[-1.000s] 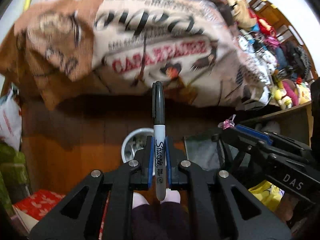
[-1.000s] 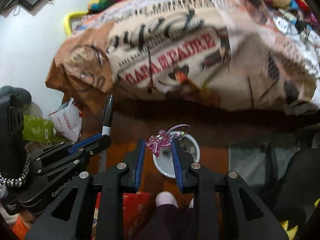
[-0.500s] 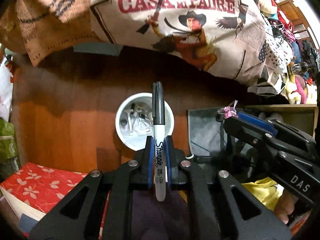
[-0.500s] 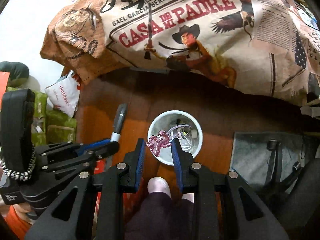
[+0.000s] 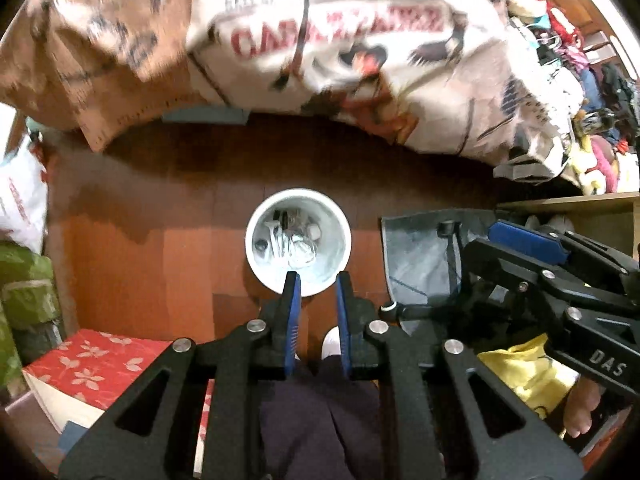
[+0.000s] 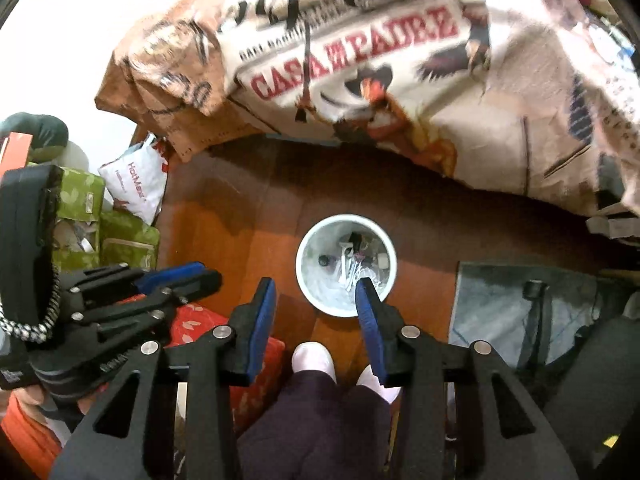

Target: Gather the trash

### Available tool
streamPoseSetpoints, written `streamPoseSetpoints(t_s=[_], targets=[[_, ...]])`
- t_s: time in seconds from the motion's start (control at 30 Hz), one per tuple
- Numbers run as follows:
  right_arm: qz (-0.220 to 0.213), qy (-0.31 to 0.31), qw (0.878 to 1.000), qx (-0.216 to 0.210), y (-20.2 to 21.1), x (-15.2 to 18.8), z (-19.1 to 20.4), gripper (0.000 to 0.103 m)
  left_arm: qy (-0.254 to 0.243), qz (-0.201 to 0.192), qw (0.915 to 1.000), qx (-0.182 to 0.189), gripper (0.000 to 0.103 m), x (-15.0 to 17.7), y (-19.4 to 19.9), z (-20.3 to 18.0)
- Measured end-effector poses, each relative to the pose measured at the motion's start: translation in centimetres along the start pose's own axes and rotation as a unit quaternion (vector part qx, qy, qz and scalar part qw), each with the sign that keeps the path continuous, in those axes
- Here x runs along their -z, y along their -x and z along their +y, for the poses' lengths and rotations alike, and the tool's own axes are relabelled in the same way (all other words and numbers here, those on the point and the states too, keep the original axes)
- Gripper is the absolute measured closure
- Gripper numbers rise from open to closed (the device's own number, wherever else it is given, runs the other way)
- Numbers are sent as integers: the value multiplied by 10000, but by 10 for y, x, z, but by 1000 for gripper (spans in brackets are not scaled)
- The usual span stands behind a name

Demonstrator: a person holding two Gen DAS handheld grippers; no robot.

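Observation:
A small white round trash bin (image 5: 340,236) (image 6: 390,258) stands on the wooden floor, holding several bits of white and dark trash. My left gripper (image 5: 316,280) hangs above the bin's near rim; its jaws are opening and nothing is between them. My right gripper (image 6: 318,286) hovers over the bin's near left rim; its jaws are opening too and hold nothing. Each gripper shows at the side of the other's view, the right gripper (image 5: 532,244) and the left gripper (image 6: 180,276). The marker and the pink charm are no longer between the fingers.
A bed with a printed blanket (image 6: 380,64) overhangs the floor behind the bin. A red floral box (image 5: 96,364) and green boxes (image 6: 80,200) lie to the left. A grey mat with a chair base (image 6: 532,296) lies right. The person's feet (image 6: 312,356) stand below the bin.
The left gripper let go of the black marker and the right let go of the pink charm; both now stand apart and empty over the bin.

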State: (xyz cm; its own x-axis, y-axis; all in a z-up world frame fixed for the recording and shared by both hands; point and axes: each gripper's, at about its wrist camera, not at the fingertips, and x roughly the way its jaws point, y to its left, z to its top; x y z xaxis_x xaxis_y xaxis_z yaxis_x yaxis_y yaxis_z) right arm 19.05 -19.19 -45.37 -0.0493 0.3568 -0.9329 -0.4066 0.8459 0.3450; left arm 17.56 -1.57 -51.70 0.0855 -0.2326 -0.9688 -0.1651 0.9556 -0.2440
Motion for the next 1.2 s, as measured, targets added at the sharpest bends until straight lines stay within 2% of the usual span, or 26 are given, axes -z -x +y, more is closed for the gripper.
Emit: streamPoseSetpoints(t_s=[0.27, 0.47, 0.63, 0.83, 0.93, 0.97, 1.0, 1.03, 1.1, 1.2], targets=[[-894, 327, 9954, 102, 124, -11, 34, 65, -386, -1029, 9939, -117, 87, -4, 149, -40], [-1902, 697, 9790, 211, 240, -5, 73, 65, -445, -2023, 9779, -298, 84, 18, 267, -69], [-2654, 945, 9592, 226, 320, 14, 100, 65, -198, -2887, 9568, -271, 84, 53, 359, -88], [-3429, 1224, 9313, 152, 384, 49, 126, 65, -273, -3731, 9263, -444, 77, 99, 433, -120], [-3768, 1334, 9164, 198, 408, 71, 139, 65, -320, -4031, 9135, -442, 62, 123, 457, -130], [-3855, 1335, 9127, 230, 412, 78, 142, 65, -304, -4121, 9096, -445, 51, 131, 465, -132], [-3900, 1329, 9108, 251, 414, 81, 144, 62, -297, -4165, 9075, -454, 42, 136, 469, -134], [-3931, 1306, 9098, 263, 416, 85, 146, 57, -295, -4222, 9048, -477, 39, 143, 475, -134], [-3965, 1194, 9099, 260, 419, 95, 148, 29, -320, -4291, 9011, -539, 33, 154, 483, -132], [-4135, 1017, 9044, 278, 418, 109, 150, 18, -386, -4337, 8981, -626, 28, 167, 488, -124]])
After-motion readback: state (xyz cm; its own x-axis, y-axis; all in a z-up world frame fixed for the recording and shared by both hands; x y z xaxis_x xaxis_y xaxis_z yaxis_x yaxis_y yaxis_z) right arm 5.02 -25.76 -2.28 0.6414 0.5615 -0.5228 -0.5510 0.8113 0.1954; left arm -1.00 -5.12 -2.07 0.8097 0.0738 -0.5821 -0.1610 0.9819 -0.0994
